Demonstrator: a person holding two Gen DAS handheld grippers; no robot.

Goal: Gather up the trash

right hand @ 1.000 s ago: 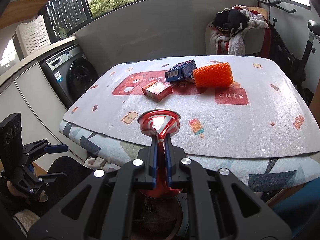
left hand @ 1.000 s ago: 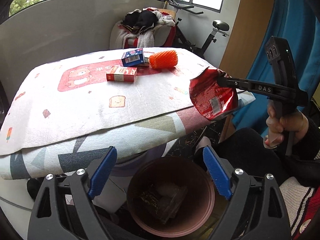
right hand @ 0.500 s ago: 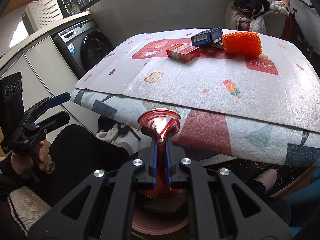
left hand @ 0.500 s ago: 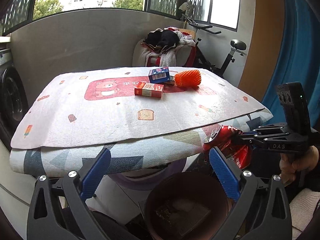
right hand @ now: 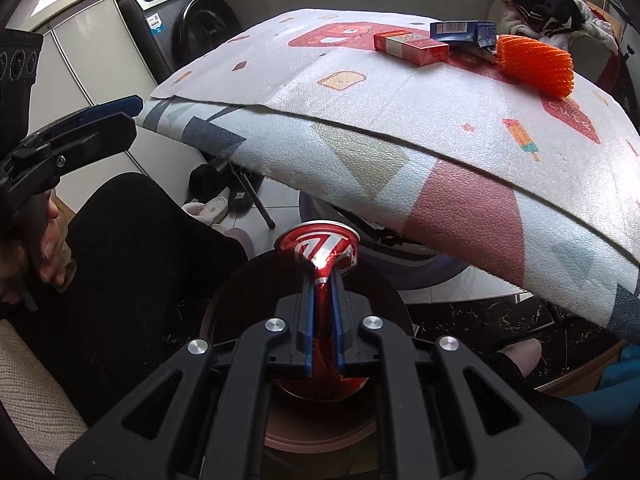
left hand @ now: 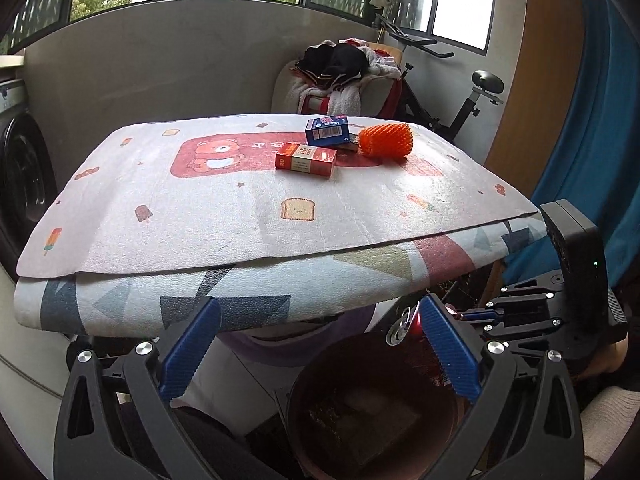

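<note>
Three items on padded table (left hand: 248, 216), left to right: red box (left hand: 306, 159), blue box (left hand: 327, 131), orange mesh sleeve (left hand: 385, 142). Table edge overhangs brown bin (left hand: 372, 412) below; dark wrapper-like trash inside. Left gripper (left hand: 316, 354) near bin, jaws just spread wide, nothing between. Right gripper (right hand: 323, 320) above bin, clenched on crushed red can (right hand: 318, 242).

Left hand-held gripper (left hand: 316, 346) jaws wide; right hand-held gripper (right hand: 323, 280) clamped, tilted steeply downward
</note>
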